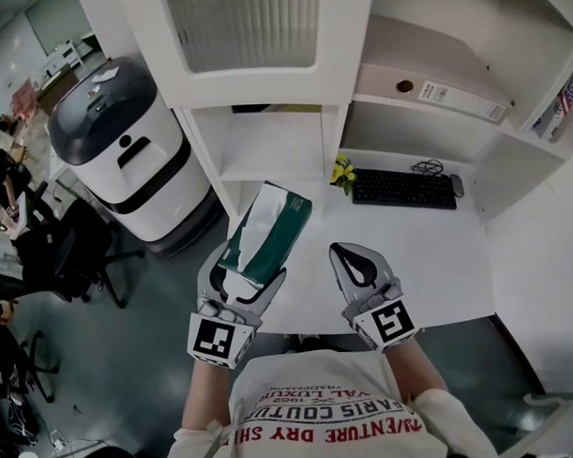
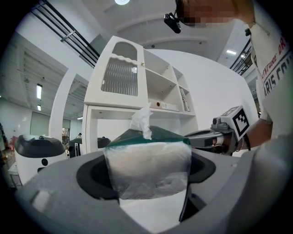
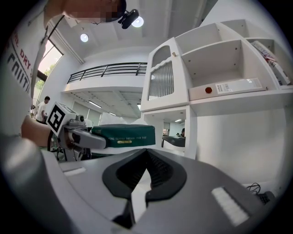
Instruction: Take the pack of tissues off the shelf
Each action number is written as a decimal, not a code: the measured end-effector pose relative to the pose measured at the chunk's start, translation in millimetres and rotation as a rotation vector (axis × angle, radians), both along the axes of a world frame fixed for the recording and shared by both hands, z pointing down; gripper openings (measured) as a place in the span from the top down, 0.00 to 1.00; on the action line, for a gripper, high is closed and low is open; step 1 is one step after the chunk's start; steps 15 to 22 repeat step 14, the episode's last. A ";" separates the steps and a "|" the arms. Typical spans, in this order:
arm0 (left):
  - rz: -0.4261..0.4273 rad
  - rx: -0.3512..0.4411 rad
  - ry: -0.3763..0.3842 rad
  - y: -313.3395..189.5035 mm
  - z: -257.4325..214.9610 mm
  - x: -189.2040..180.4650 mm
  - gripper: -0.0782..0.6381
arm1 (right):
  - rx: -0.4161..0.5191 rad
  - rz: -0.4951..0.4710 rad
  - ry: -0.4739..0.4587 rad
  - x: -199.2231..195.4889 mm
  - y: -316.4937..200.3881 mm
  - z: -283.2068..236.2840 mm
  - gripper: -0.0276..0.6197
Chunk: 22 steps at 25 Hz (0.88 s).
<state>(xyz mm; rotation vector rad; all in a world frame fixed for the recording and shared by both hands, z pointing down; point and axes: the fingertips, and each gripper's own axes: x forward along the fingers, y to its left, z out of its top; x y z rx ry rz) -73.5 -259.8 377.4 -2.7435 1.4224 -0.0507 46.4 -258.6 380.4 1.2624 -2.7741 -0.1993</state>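
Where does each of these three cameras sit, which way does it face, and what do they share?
Head view: on the person's head, facing steeply down at the desk; shows the shirt, the left gripper shut on the pack, the right gripper shut.
Left gripper view: on the left gripper, facing along its jaws at the shelf; shows the shirt and right gripper.
Right gripper view: on the right gripper, facing the shelf; shows the shirt and left gripper.
Shared: all three show the pack and shelf.
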 end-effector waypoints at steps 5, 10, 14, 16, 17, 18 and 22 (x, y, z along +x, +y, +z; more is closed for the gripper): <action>-0.016 0.007 -0.002 -5.0 -1.7 -0.9 0.30 | -0.010 -0.003 0.002 1.1 -2.0 1.4 0.95; -0.025 0.007 0.002 -10.2 -5.8 0.8 0.30 | -0.013 -0.004 0.005 3.3 -6.3 2.2 0.95; -0.023 0.011 0.001 -14.3 -3.8 3.2 0.30 | -0.014 0.003 0.007 5.9 -11.4 2.2 0.95; -0.023 0.011 0.001 -14.3 -3.8 3.2 0.30 | -0.014 0.003 0.007 5.9 -11.4 2.2 0.95; -0.023 0.011 0.001 -14.3 -3.8 3.2 0.30 | -0.014 0.003 0.007 5.9 -11.4 2.2 0.95; -0.023 0.011 0.001 -14.3 -3.8 3.2 0.30 | -0.014 0.003 0.007 5.9 -11.4 2.2 0.95; -0.023 0.011 0.001 -14.3 -3.8 3.2 0.30 | -0.014 0.003 0.007 5.9 -11.4 2.2 0.95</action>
